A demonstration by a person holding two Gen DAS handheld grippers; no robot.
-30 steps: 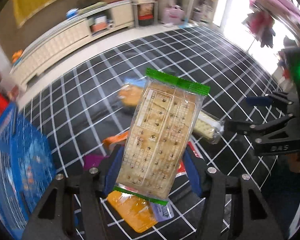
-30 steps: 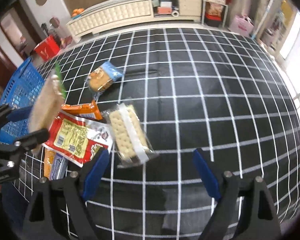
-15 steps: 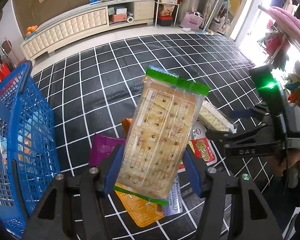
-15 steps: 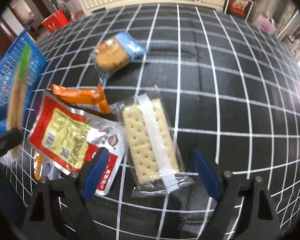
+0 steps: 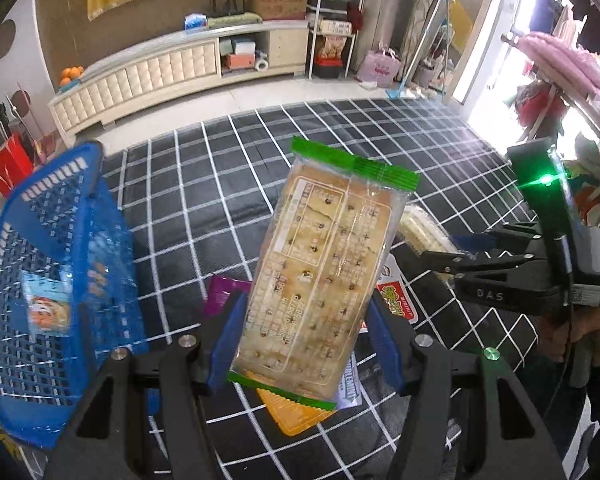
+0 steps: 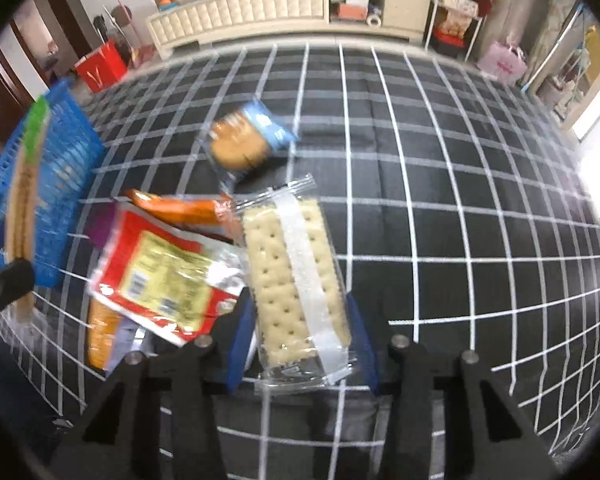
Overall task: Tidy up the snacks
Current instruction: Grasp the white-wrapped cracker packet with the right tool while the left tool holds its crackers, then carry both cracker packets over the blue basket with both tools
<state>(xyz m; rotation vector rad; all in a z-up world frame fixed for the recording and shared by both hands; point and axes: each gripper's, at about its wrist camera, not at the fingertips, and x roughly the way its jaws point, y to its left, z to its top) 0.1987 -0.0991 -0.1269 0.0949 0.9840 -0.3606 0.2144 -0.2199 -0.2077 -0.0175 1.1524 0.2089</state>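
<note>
A black cloth with a white grid [image 5: 228,184] covers the surface, in a living room with a long cream cabinet [image 5: 148,72] at the far wall. Nearest in the left wrist view, a green-edged cracker pack [image 5: 324,276] is held upright and clear of the cloth, clamped by its lower sides in the left claw [image 5: 304,336], apparently so that it can be carried to the blue basket [image 5: 56,280] just to its left, where one packet already lies. In the right wrist view, the right claw [image 6: 300,340] is closed around the near end of a clear pack of pale crackers [image 6: 296,272], which seems to lie flat on the cloth. Beside it lie a red and yellow packet [image 6: 164,276] and an orange wrapper [image 6: 180,208]; farther off, a blue-ended biscuit pack [image 6: 244,144] waits.
</note>
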